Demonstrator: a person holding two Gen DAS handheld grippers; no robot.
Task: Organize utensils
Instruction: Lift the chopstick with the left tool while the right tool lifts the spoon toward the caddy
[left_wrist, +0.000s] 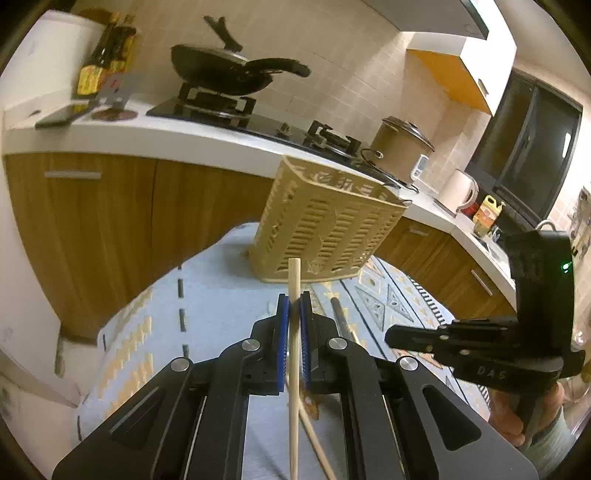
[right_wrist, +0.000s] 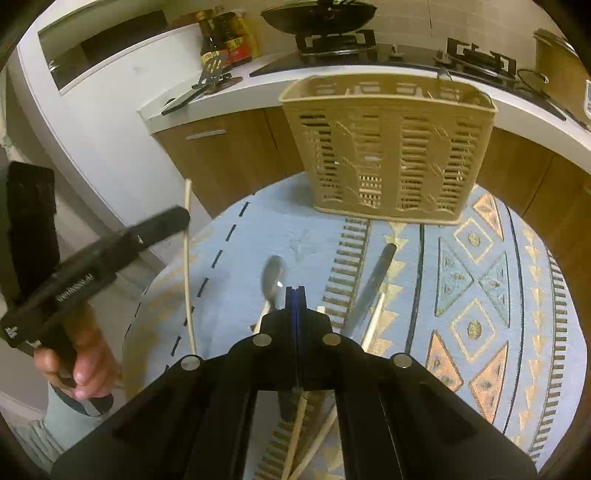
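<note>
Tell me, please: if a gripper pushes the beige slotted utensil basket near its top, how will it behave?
The basket looks like thin slotted plastic, so probably light. It stands tall on a narrow base, so a high push may tip it. On the patterned cloth it likely slides little.

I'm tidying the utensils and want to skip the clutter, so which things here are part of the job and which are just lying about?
Part of the job:
- chopstick clamped in the left gripper
- spoon pinched by the right gripper
- loose chopsticks on the tablecloth
- dark-handled utensil
- beige slotted holder

Just lying about:
- wok
- sauce bottles
- clay pot
- kettle
</note>
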